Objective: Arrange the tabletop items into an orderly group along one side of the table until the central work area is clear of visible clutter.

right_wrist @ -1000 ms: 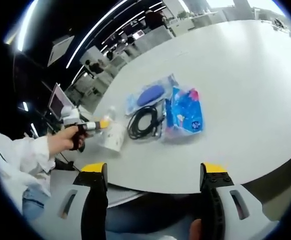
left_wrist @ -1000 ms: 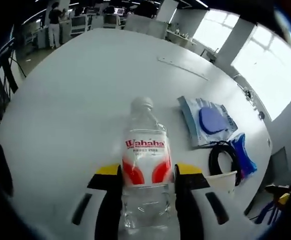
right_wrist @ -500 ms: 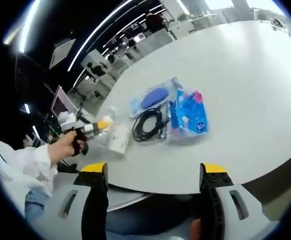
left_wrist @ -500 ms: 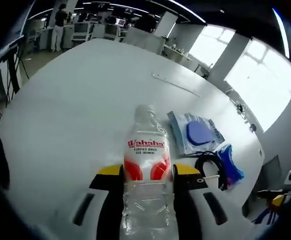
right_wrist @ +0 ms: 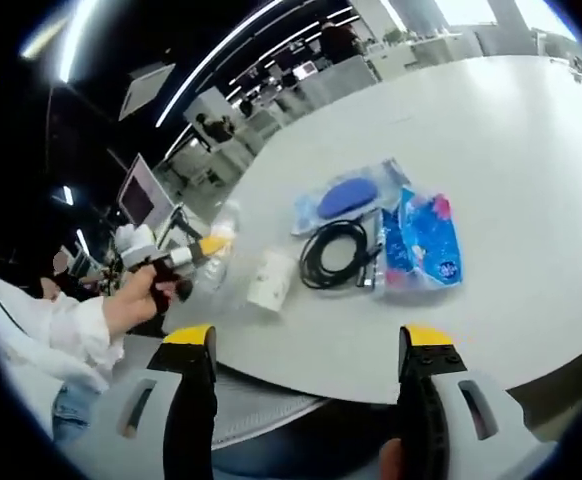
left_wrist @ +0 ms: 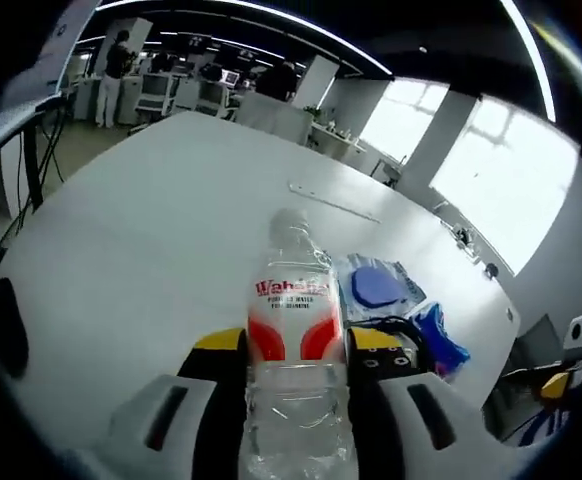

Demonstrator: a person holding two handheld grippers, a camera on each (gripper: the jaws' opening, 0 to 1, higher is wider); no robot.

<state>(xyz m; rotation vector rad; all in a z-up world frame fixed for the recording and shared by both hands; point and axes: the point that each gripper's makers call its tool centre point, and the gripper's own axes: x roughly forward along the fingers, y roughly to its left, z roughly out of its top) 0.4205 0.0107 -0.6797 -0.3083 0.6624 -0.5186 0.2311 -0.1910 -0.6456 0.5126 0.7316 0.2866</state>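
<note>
A: What changed?

B: Our left tool [left_wrist: 297,352], pinching the Wahaha water bottle [left_wrist: 294,340], has drawn back from the paper cup [right_wrist: 270,281].

A: And the right tool [right_wrist: 306,345]?

B: Spread wide, carrying nothing, near the counter [right_wrist: 531,160] edge; regrouping continues.

bottle [left_wrist: 294,330] | lifted, apparently clear of paper cup [right_wrist: 270,281] | left tool [left_wrist: 296,345] pulled back

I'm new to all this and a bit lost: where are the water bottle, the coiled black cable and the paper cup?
water bottle [left_wrist: 293,330]: left gripper view, red label.
black cable [right_wrist: 337,254]: right gripper view, coil's loop.
paper cup [right_wrist: 270,281]: right gripper view, its side.
</note>
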